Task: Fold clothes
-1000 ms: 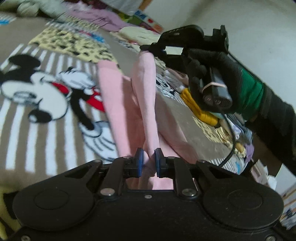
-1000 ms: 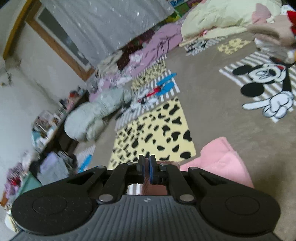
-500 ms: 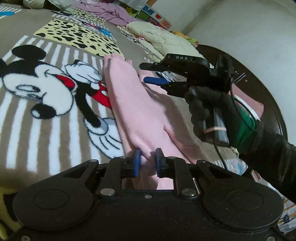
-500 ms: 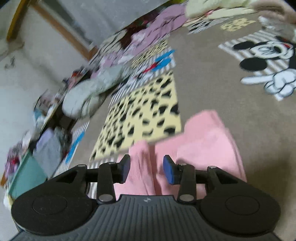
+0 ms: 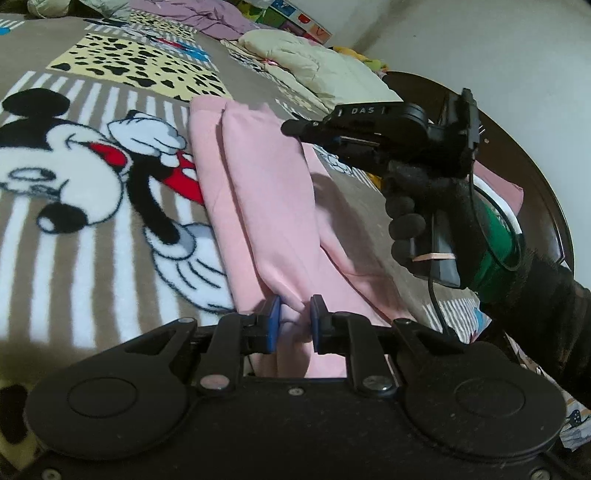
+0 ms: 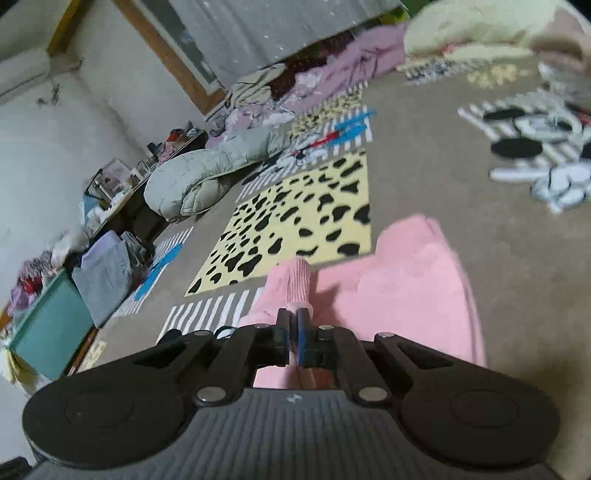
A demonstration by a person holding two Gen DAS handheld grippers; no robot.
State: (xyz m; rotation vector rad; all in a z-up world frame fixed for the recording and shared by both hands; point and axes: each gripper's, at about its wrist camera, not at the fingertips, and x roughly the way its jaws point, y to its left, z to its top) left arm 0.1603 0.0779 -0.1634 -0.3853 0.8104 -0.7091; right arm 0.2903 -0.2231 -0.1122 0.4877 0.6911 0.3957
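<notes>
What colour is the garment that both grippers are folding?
The garment is plain light pink, with no print. It shows best in the left wrist view.

plain pink garment (image 5: 266, 206) on a brown blanket (image 6: 424, 177) with yellow black-spotted panel (image 6: 295, 221) and white stripes

A big brown blanket (image 5: 110, 266) covers the floor. It has a cartoon mouse (image 5: 62, 177) with black ears on white stripes. Next to it is a yellow patch with black spots (image 6: 299, 221). A puffy grey coat (image 6: 199, 181) lies in a heap near the wall. A cream quilt (image 5: 317, 70) sits far back, beside a purple cloth (image 5: 207, 18). A green box (image 6: 48, 328) stands at the side.
</notes>
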